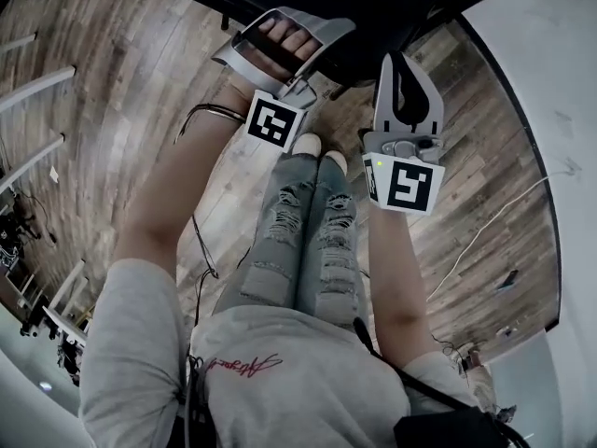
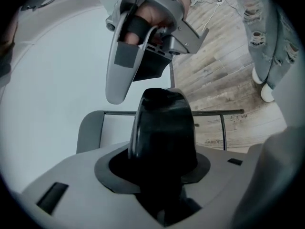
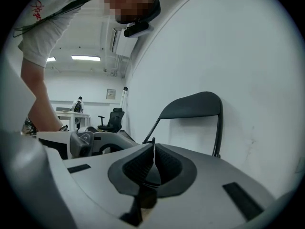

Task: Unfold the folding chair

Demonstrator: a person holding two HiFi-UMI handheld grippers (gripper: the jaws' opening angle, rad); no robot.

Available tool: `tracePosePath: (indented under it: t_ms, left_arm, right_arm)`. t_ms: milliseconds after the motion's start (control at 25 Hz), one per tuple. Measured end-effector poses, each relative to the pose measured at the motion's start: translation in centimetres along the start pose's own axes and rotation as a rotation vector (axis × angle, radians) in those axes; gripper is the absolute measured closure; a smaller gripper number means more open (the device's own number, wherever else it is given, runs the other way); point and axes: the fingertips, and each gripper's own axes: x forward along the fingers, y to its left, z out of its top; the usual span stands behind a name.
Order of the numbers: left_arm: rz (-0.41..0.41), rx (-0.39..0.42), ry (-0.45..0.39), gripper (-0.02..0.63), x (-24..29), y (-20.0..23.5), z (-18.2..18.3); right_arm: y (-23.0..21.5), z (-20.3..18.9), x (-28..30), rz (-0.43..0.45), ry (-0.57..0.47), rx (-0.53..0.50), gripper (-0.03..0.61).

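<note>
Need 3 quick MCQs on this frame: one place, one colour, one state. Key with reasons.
1. Where does the folding chair stand?
A. By the white wall
B. On a table
C. Flat on the floor behind the person

2. What colour is the chair's backrest?
A. Red
B. Black
C. White

3. How do the right gripper's jaws stand?
A. Wide apart
B. Together, with nothing between them
C. Closed on the chair's frame

Key:
1 A: the right gripper view shows the chair upright, close beside the wall.
2 B: the backrest and its frame read black against the pale wall.
3 B: in the right gripper view the two ribbed pads meet in one line, and the chair sits beyond them.
</note>
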Motion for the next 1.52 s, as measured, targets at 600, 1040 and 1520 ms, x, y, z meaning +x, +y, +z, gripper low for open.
tracePosePath:
  t_ms: [600, 1040, 1520]
  left_arm:
    - [0.172, -0.007, 0.035, 0.387, -3.7, -8.7, 0.0]
    - [0.229, -0.006, 0.079, 0.347, -7.3, -15.9, 0.3]
    - [0.205, -0.011, 0.101, 0.281, -8.8, -22.3, 0.5]
  right_arm:
    - [9.9, -8.2, -5.0, 0.125, -0.002, -0.007, 0.554]
    - [14.5, -11.3, -6.0, 0.144, -0.005, -0.033, 0.555]
    - [17.4, -14.7, -6.9, 0.195, 0.004, -0.064, 0.554]
